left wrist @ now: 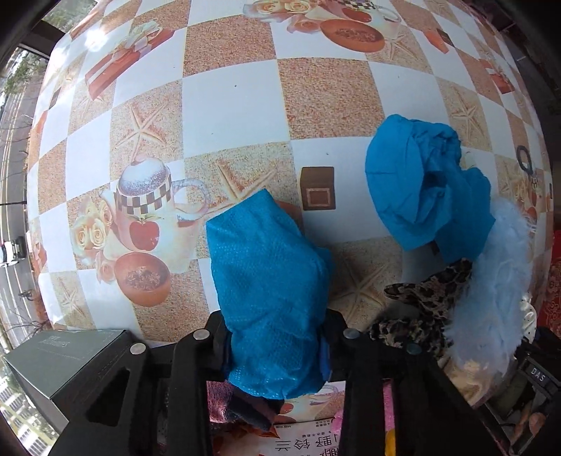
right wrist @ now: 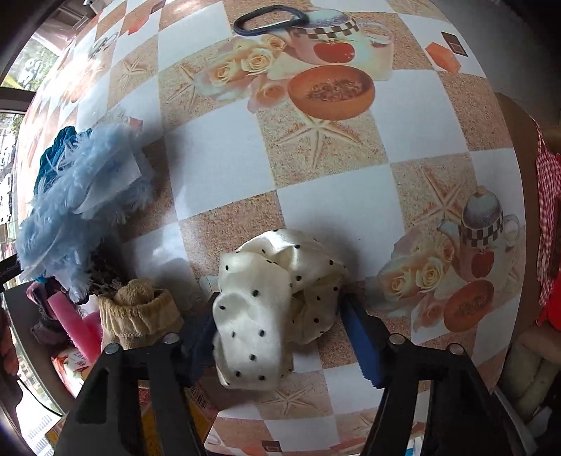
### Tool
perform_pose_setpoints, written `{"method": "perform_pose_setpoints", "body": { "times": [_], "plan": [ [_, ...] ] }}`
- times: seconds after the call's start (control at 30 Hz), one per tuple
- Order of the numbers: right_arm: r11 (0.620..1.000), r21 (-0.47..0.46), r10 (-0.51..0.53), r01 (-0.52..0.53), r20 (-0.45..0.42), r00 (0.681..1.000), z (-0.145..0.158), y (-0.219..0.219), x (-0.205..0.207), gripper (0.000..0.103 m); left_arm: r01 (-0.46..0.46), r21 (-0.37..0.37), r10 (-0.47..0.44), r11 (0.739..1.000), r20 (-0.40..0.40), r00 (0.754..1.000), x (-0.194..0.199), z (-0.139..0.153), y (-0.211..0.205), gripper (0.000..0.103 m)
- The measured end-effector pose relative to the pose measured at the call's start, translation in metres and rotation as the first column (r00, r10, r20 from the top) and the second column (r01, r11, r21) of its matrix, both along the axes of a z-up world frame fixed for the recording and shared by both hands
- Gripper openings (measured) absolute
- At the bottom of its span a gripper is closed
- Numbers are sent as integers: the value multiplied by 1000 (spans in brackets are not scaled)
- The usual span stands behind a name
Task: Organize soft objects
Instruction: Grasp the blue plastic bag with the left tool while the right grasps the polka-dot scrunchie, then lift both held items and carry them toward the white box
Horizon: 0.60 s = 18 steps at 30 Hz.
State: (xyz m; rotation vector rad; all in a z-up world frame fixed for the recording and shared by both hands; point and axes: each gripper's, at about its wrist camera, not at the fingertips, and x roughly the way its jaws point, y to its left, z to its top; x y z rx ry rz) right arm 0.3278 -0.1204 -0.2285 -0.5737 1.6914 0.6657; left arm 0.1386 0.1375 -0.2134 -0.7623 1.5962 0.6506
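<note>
A blue textured cloth stands bunched on the patterned tablecloth with my left gripper shut on its lower part, both jaws pressing into its sides. In the right wrist view a cream polka-dot scrunchie lies between the jaws of my right gripper. It covers the left pad, and the blue right pad touches its sheer edge. A second crumpled blue cloth lies further right on the table.
A pale blue fluffy piece and a leopard-print scrunchie lie at the right. A dark box sits at the lower left. The right wrist view also has a beige sock, a dark hair tie and red gingham fabric.
</note>
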Motion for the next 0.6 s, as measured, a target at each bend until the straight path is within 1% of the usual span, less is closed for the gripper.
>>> {"method": "perform_pose_setpoints", "body": {
  "times": [0.03, 0.07, 0.1, 0.13, 0.2, 0.3, 0.37, 0.47, 0.6],
  "plan": [
    [1000, 4, 9, -9, 7, 1000, -3, 7, -5, 59, -13, -3, 13, 1000, 13, 1000, -2, 2, 1, 33],
    [1000, 15, 18, -18, 13, 1000, -1, 6, -6, 46, -26, 3, 26, 1000, 20, 999, -4, 8, 0, 33],
    [999, 37, 20, -20, 4, 1000, 1, 9, -11, 36, -35, 18, 34, 999, 27, 999, -7, 13, 1, 33],
    [998, 56, 10, -10, -13, 1000, 2, 8, -10, 35, -38, 36, 36, 999, 39, 999, -12, 18, 0, 33],
    [996, 84, 4, -3, -11, 1000, 11, 4, -9, 35, -24, 81, 19, 996, 69, 997, -15, 33, -3, 33],
    [992, 127, -2, 0, 14, 1000, 30, 11, -1, 35, 7, 141, -23, 990, 113, 993, -3, 61, -12, 33],
    [988, 154, -26, 23, 18, 1000, 40, 8, 4, 35, 29, 162, -53, 986, 149, 987, 8, 80, -21, 33],
    [982, 183, -59, 54, 25, 998, 54, 1, 11, 35, 81, 187, -118, 979, 200, 973, 29, 103, -50, 33],
    [975, 206, -91, 82, 37, 995, 70, -15, 14, 35, 166, 194, -213, 967, 257, 943, 62, 128, -82, 33]
  ]
}}
